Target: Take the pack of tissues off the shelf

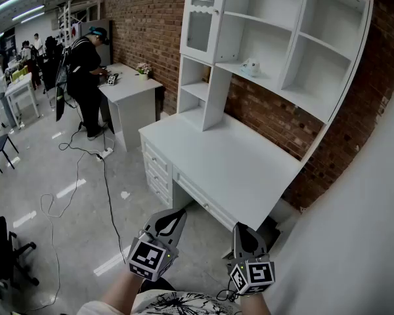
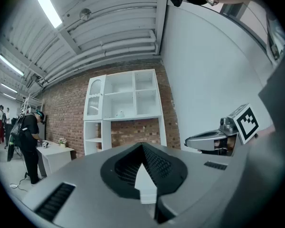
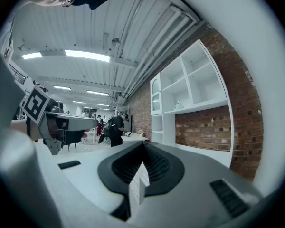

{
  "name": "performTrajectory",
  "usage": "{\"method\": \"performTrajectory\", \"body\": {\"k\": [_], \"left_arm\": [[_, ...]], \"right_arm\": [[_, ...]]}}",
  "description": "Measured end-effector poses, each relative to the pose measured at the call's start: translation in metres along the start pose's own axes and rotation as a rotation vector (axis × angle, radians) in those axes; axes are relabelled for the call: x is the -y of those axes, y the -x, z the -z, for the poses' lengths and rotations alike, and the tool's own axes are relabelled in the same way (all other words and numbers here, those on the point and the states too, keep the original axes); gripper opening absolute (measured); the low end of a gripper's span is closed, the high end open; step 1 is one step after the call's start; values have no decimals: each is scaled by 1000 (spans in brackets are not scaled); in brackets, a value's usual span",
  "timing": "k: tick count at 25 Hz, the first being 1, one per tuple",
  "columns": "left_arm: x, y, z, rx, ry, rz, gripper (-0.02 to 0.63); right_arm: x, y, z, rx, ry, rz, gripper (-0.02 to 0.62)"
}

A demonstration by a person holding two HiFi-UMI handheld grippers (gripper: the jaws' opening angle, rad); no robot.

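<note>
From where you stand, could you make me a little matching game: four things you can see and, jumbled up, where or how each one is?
Things:
1. pack of tissues
2. right tongs
3. potted flowers
4. person in black

Places or states:
A. standing at the side desk
B. shut and empty, low before the white desk
C. on a shelf above the desktop
D. on the side desk, near the brick wall

Pairs: 1-C; 2-B; 3-D; 4-A

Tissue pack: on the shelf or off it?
On it: the pack rests on the middle shelf, above the desk.
</note>
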State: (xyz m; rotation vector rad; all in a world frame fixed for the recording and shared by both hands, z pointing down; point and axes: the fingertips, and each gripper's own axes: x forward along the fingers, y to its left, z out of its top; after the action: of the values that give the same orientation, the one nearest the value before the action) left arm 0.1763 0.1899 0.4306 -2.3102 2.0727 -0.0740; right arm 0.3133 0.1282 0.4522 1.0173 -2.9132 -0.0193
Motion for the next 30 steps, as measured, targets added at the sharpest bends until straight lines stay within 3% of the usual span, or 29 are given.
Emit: {"method": "performTrajectory", "body": {"k": [18, 30], "left_arm": [[-10, -29, 19, -43, 27, -2, 12], [-66, -84, 44, -73, 52, 8, 12]], "right_arm": [[21, -26, 21, -29, -42, 17, 6], [43, -87, 45, -51, -98, 77, 6]]}}
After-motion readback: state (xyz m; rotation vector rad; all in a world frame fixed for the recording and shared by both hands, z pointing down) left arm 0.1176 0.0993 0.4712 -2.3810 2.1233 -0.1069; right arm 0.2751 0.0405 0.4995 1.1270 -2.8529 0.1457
